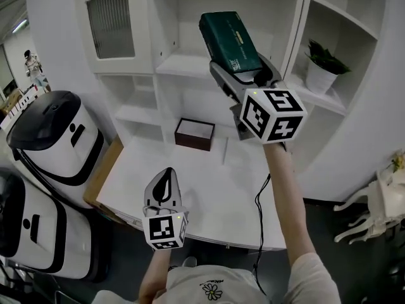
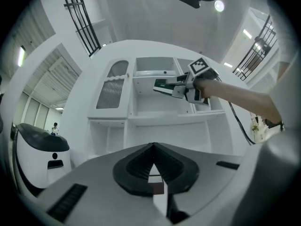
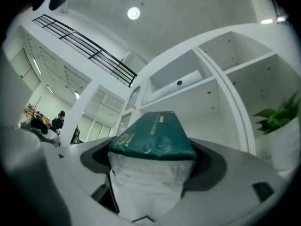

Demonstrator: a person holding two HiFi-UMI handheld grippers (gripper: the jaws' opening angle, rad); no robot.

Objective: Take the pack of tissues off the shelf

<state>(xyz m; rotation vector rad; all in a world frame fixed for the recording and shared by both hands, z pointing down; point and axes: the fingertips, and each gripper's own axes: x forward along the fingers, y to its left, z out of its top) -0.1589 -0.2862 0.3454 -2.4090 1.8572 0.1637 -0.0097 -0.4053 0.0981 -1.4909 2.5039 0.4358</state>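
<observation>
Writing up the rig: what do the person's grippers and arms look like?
The left gripper and right gripper are light grey shells with dark ribbed insides, each bearing a white cube with black square markers. A black cable hangs below the right one. The person wears a white short-sleeved T-shirt with a flower print.

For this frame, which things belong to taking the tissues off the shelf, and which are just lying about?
Job in hand:
pack of tissues
right gripper, clamped on it
shelf

Lying about:
brown box on the desk
potted plant
white machine at left
left gripper, shut and empty
</observation>
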